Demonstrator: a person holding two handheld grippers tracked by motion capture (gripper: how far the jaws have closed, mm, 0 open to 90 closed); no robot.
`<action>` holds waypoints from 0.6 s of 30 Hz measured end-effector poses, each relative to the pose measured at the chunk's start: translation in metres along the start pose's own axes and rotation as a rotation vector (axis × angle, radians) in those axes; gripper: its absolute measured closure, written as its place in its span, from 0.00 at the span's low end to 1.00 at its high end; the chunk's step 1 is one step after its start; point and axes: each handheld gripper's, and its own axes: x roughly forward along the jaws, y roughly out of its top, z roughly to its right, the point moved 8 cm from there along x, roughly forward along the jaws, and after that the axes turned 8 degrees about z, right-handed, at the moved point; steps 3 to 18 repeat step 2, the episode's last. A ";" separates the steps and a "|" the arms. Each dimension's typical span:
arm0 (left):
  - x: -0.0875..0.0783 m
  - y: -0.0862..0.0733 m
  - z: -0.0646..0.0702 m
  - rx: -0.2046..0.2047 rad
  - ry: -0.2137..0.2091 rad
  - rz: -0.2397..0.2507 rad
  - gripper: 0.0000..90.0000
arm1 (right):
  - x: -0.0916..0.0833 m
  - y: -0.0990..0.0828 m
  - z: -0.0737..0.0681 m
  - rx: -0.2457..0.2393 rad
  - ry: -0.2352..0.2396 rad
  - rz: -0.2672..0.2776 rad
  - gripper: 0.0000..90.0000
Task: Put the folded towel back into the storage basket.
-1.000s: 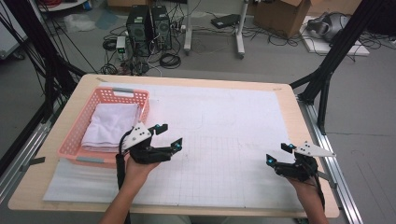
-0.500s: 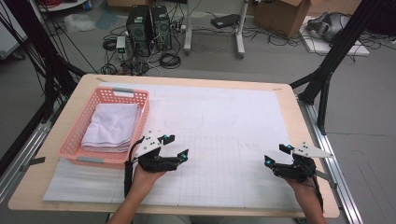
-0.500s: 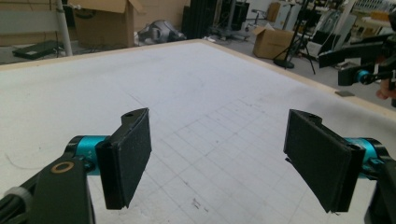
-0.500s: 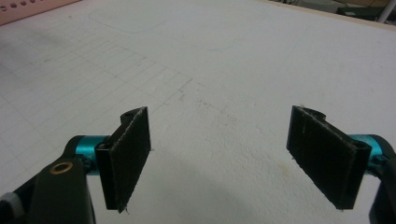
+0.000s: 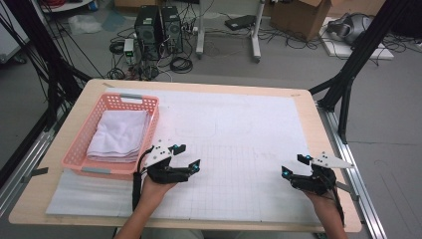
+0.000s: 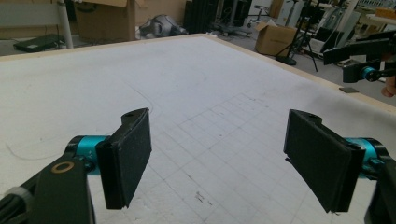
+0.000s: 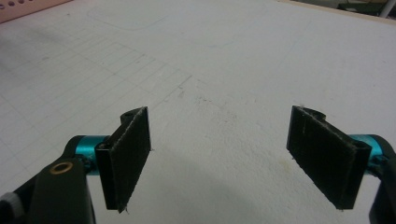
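Pink basket (image 5: 79,149) of folded cloth (image 5: 119,135) beside left gripper (image 5: 188,156), from above

Folded white cloth (image 5: 121,135) in pink basket (image 5: 132,100)

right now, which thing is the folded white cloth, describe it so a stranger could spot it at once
Start at the wooden table covered by a white gridded mat, and go to its left side, where a pink plastic basket stands. The folded white cloth lies inside it, a soft stack just beyond the left gripper. It is the one thing in the basket, and the one fabric item on the table.
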 end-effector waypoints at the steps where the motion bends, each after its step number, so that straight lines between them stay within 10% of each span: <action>1: 0.000 0.000 0.000 -0.002 0.002 0.000 0.26 | 0.000 0.000 0.000 0.000 0.001 -0.001 0.23; 18: 0.000 -0.001 0.000 0.000 0.006 -0.002 0.26 | 0.000 0.000 0.000 0.002 0.002 -0.002 0.23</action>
